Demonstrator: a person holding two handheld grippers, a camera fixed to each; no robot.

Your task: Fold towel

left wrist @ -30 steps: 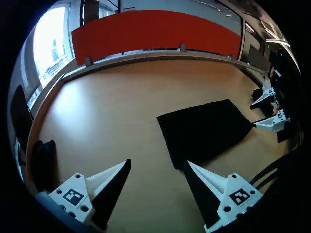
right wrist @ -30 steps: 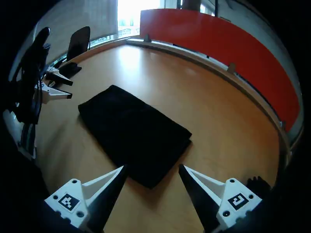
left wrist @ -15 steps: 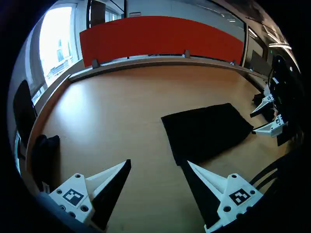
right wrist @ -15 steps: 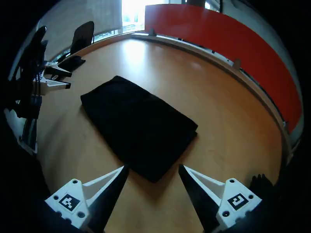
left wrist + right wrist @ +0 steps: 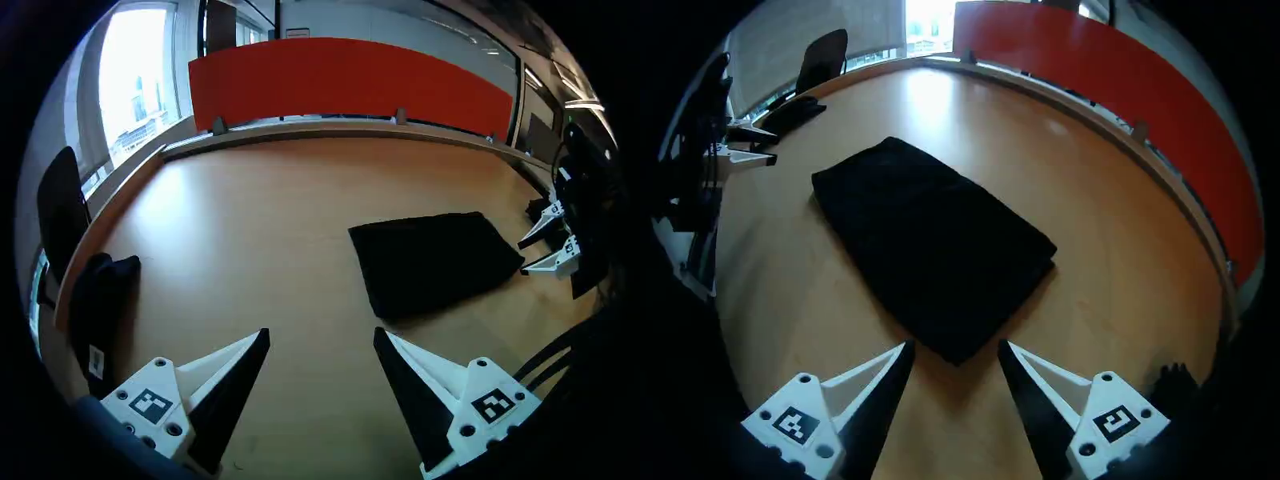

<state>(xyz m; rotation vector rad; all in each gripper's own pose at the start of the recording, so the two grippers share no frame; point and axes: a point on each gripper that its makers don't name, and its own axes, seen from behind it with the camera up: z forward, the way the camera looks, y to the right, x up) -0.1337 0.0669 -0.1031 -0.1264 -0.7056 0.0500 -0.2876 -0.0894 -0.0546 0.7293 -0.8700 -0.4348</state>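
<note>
On table (image 5: 1120,240): black towel (image 5: 932,248) lies flat, corner near right gripper (image 5: 954,346).
Jaws: both parted, empty (left gripper (image 5: 320,331) sits well apart).
Risk: a one-layer pinch could skew the fold.

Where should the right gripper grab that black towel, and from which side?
Probably the near corner of the black towel, which points straight at the right gripper. The towel lies flat on the table, so come in low from this side and slide one of the open jaws under the corner.
</note>
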